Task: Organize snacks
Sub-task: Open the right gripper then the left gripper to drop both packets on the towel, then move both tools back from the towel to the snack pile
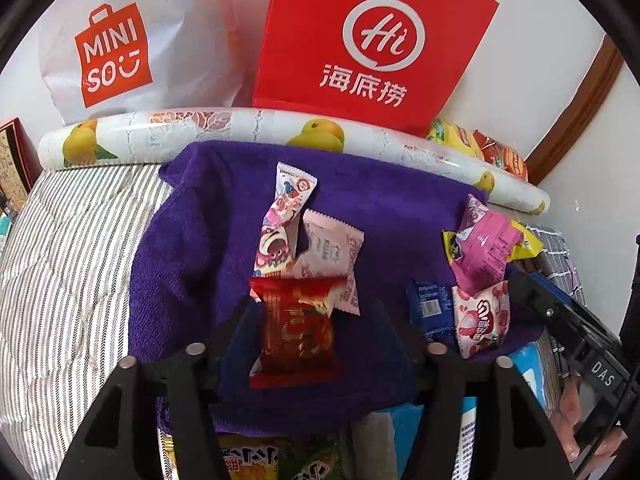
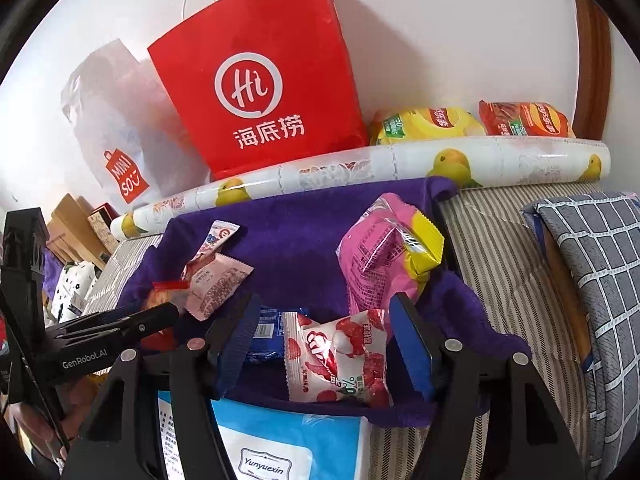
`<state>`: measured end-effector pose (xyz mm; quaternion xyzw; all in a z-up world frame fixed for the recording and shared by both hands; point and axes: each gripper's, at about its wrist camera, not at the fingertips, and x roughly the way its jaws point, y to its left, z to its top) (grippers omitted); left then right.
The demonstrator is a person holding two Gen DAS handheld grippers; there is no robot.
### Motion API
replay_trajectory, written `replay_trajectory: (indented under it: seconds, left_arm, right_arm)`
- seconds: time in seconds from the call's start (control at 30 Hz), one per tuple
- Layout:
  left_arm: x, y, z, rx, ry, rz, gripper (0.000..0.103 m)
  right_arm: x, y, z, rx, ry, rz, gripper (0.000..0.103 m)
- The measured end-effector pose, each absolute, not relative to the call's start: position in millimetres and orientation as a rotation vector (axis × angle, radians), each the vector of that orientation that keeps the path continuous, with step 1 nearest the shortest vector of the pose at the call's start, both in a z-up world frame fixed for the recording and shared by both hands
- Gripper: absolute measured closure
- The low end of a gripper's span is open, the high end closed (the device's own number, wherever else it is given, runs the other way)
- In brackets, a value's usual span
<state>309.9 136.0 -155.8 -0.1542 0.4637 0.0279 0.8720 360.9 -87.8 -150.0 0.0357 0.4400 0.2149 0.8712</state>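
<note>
Here, left claw (image 1: 298, 312) parted astride red packet (image 1: 296, 332), right claw (image 2: 326, 320) parted astride lychee packet (image 2: 340, 360), blue packet (image 2: 262, 334) half hidden.

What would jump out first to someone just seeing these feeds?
The big red paper bag standing against the wall at the back, then the purple towel spread in front of it, strewn with snack packets. Each claw straddles one: the left claw a red packet, the right claw a lychee-print packet.

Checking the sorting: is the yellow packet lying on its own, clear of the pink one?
No. The yellow packet rests against the pink packet on the purple towel.
</note>
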Motion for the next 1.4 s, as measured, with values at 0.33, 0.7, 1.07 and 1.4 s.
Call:
replay_trajectory:
  seconds: [0.33, 0.7, 1.07, 1.4]
  left_arm:
    - [300.8, 132.2, -139.3, -0.296, 0.912, 0.071, 0.036]
    - [267.4, 130.1, -103.6, -0.288, 0.820, 0.050, 0.036]
    - [209.0, 121.8, -80.5, -0.275, 0.779, 0.023, 0.036]
    - [157.4, 120.4, -77.3, -0.304, 0.786, 0.011, 0.036]
  right_arm:
    - [355.8, -87.2, -144.6, 0.077, 0.893, 0.454, 0.036]
    - [331.0, -81.9, -117.7, 0.060, 0.784, 0.463, 0.028]
    - [251.5, -83.4, -76.2, 0.012, 0.733, 0.452, 0.020]
    - [173.2, -84.1, -54.7, -0.072, 0.662, 0.397, 0.008]
